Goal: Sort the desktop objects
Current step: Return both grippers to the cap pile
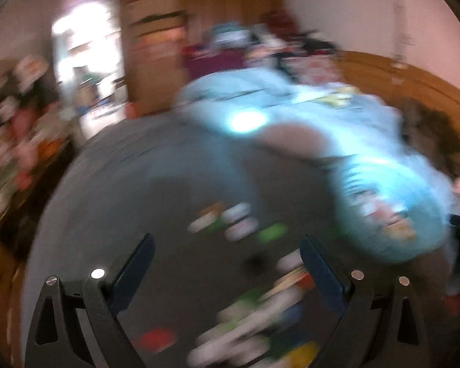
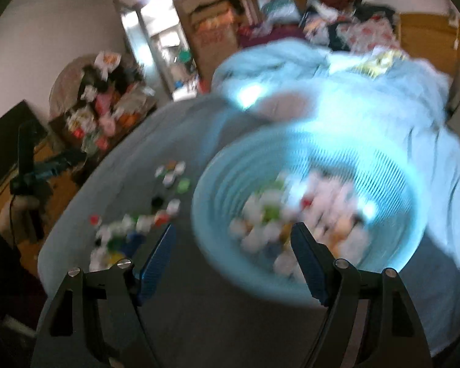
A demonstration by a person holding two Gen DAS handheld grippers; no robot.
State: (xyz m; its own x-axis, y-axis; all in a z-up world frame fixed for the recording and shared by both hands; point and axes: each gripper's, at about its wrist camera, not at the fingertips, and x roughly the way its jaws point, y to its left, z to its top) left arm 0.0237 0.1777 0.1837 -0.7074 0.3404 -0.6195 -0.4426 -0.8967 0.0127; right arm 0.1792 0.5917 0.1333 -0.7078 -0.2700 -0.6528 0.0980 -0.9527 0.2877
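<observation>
Over grey mat | both claws spread | basket filled | pieces scattered

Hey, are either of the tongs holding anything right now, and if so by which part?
Nothing is held. The left tongs and the right tongs are both spread open with empty space between their fingers.

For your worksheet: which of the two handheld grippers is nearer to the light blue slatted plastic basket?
Right. The right gripper hangs open just before the light blue slatted plastic basket, whose rim fills its view. The left gripper, also open, sits farther left, over scattered small pieces.
</observation>
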